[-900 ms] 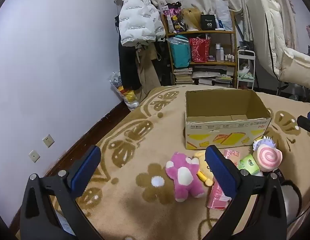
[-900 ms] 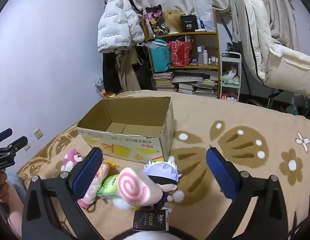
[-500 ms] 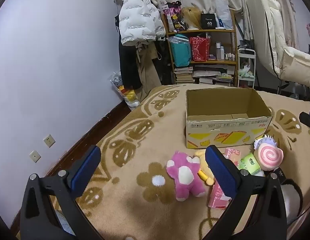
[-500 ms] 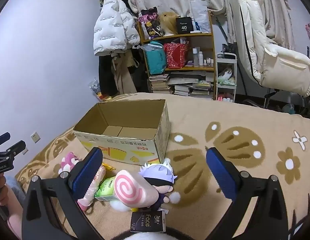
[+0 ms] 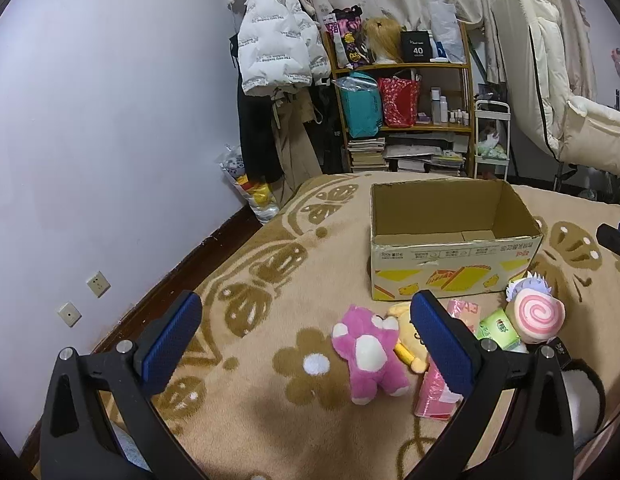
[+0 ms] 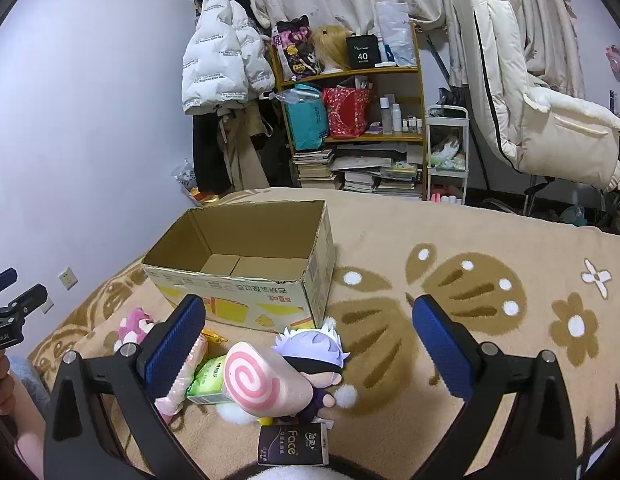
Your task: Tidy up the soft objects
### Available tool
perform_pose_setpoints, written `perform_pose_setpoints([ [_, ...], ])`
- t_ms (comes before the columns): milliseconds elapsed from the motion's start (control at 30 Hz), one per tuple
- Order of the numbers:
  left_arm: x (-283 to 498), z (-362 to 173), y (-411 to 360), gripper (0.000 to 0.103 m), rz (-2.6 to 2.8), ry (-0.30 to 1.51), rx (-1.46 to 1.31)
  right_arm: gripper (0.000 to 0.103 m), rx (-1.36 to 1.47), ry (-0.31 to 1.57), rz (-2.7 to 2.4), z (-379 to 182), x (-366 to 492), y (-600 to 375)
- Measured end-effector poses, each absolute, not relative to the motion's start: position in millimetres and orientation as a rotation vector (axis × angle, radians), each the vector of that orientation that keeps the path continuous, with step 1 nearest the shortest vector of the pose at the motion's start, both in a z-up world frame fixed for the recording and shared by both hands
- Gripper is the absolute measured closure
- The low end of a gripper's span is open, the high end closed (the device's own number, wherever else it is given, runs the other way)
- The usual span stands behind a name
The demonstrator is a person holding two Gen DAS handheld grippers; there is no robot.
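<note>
Both tongs are held released and empty, the left gripper [image 5: 306, 332] above the blanket [image 5: 270, 264], the right gripper [image 6: 310, 336] over the swirl cushion [image 6: 258, 384]; the pink plush [image 5: 369, 356] lies beside the empty cardboard box [image 5: 453, 256]; one soft toy should be enclosed squarely before squeezing; neighbours should not be pinched.

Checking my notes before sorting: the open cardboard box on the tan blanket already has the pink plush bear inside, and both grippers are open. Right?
Not quite. The open cardboard box is empty in the right wrist view; the pink plush bear lies on the tan blanket in front of it. Both grippers are open.
</note>
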State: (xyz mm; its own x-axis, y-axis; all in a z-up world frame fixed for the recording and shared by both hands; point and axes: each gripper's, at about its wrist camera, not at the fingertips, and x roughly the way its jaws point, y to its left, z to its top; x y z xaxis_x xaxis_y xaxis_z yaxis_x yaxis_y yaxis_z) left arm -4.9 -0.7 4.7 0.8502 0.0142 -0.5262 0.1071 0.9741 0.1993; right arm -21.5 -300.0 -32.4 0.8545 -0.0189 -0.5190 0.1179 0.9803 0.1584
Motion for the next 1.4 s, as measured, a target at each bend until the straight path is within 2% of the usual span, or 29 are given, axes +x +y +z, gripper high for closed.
perform_pose_setpoints([
  [1400,-0.7,-0.4,-0.1,0.000,-0.052,0.558,0.230,0.000,0.197,0.547,-0.087,-35.4,-21.8,-305.0],
])
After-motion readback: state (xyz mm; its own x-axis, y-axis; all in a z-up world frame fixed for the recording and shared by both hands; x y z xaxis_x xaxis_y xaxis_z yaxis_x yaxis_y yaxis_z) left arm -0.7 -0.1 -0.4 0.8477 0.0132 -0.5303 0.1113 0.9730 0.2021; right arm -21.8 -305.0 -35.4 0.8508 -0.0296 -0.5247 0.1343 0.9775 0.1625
